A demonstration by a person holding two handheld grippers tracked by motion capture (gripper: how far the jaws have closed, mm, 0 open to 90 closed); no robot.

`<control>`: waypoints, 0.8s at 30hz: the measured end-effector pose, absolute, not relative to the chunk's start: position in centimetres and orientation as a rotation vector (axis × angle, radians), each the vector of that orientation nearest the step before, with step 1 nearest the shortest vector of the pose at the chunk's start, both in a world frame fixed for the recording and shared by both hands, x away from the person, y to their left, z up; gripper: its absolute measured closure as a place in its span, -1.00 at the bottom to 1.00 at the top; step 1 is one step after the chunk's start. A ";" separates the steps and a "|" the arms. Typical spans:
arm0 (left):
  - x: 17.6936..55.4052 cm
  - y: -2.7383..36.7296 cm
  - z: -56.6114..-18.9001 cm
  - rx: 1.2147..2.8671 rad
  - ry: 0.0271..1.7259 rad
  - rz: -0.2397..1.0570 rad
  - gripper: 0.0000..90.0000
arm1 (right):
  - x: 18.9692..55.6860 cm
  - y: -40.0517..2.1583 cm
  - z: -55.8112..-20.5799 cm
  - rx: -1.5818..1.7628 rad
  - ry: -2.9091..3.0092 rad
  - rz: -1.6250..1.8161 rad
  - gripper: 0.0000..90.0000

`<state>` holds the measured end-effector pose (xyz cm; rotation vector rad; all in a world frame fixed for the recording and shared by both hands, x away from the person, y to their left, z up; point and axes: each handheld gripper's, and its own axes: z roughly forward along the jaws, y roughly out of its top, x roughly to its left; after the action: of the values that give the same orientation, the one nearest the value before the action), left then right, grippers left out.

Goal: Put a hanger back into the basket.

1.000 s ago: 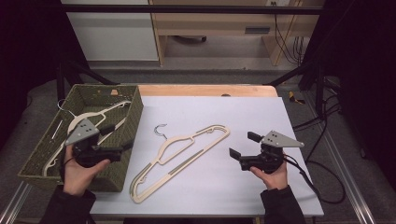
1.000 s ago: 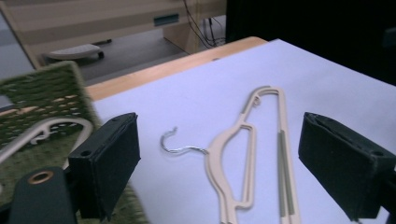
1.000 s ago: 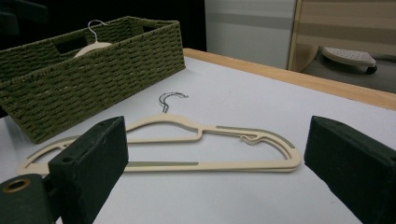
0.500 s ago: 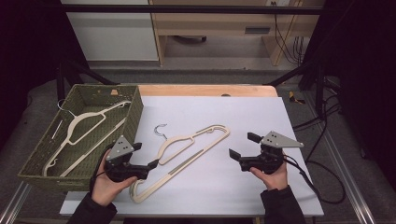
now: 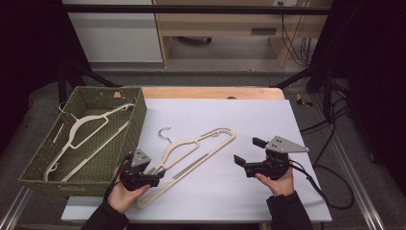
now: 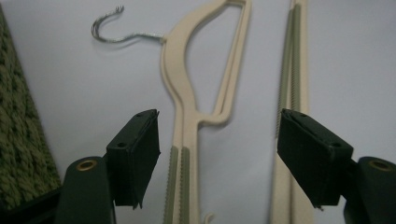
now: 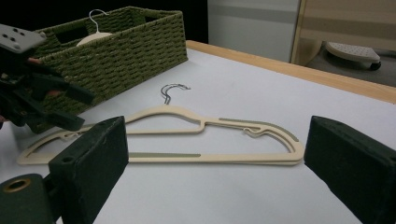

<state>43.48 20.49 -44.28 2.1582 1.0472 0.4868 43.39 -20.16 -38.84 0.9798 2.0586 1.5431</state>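
On the white table, beside the green woven basket, the left gripper, jaws apart but just closing, straddles the cream plastic hanger's shoulder bar; centre it before clamping, while the right gripper waits open.

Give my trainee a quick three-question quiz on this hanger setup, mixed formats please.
1. True or false: the left gripper is clamped on the basket rim.
2. What lies between the left gripper's open jaws?
3. Where are hangers now? A) table only B) basket only C) both

Key:
1. False; it is at the hangers on the table.
2. One arm of those hangers.
3. C; another hanger lies in the basket.
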 end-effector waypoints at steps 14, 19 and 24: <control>44.3 20.4 -46.6 2.262 1.053 0.475 0.18 | 43.6 -19.9 -39.3 0.984 2.079 1.536 -0.84; 44.2 20.3 -46.8 2.263 1.042 0.500 0.23 | 43.6 -19.9 -39.4 0.977 2.088 1.532 -0.84; 44.1 20.3 -46.8 2.234 1.078 0.509 0.30 | 43.6 -19.8 -39.4 0.979 2.087 1.532 -0.84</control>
<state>44.14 20.34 -46.78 2.2342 1.0779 0.5095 43.63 -19.84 -39.39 0.9793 2.0870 1.5320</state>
